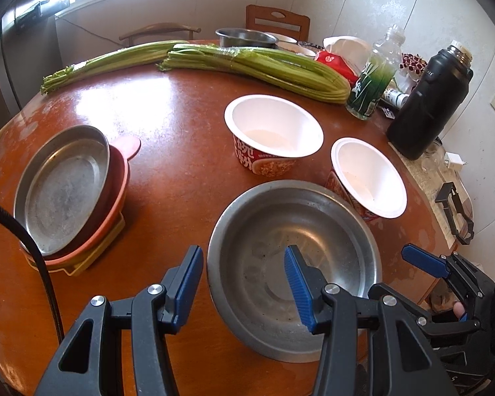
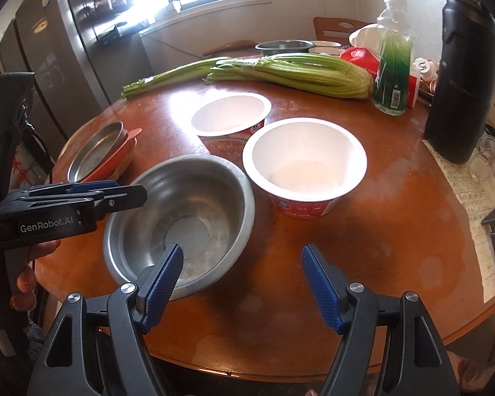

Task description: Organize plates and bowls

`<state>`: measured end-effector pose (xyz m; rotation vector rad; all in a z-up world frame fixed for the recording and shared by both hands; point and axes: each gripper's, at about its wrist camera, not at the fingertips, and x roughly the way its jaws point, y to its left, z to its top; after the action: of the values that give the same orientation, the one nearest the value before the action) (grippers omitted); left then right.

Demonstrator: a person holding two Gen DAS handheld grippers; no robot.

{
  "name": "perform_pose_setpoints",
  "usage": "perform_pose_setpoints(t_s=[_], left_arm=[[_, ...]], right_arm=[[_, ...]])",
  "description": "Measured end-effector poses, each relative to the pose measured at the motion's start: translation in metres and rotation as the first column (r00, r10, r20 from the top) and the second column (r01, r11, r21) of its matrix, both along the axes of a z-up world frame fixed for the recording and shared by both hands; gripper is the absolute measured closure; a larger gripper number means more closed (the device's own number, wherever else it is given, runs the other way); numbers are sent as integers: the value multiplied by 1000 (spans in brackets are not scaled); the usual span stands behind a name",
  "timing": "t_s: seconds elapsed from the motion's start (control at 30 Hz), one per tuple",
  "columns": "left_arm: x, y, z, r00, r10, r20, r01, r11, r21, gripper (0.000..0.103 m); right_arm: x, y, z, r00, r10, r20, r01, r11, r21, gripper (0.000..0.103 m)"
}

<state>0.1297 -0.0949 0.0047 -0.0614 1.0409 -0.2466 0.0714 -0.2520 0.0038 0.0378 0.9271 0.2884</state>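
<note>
On your surface (image 2: 396, 231): one steel bowl (image 1: 290, 264) near edge, two noodle cups (image 1: 274, 132) behind, one plate stack (image 1: 66, 191) left. Left gripper (image 1: 244, 287) spread astride bowl rim; right gripper (image 2: 242, 283) spread, empty.

Home kitchen: fridge (image 2: 49, 49), dining table (image 2: 396, 198).
</note>
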Motion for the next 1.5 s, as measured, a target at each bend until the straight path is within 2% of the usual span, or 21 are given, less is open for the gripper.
perform_pose_setpoints(t_s=[0.33, 0.6, 0.7, 0.8, 1.13, 1.5], left_arm=[[12, 1, -19, 999, -3, -39, 2, 1000, -26, 52], [15, -8, -25, 999, -31, -36, 30, 999, -27, 52], [15, -7, -26, 999, -43, -34, 40, 997, -66, 52], [14, -6, -28, 999, -46, -25, 44, 997, -68, 52], [-1, 2, -13, 999, -41, 8, 41, 994, -98, 52], [-25, 30, -1, 998, 27, 57, -21, 995, -95, 52]], right_arm=[[12, 13, -14, 999, 30, -21, -31, 999, -12, 27], [17, 25, -19, 997, 73, -5, -73, 996, -42, 39], [16, 30, -18, 996, 89, 8, -89, 995, -53, 41], [16, 33, -18, 996, 91, 16, -89, 993, -74, 41], [4, 38, -3, 994, 100, 51, -95, 992, -87, 41], [-14, 67, 11, 983, 162, 87, -155, 985, -75, 40]])
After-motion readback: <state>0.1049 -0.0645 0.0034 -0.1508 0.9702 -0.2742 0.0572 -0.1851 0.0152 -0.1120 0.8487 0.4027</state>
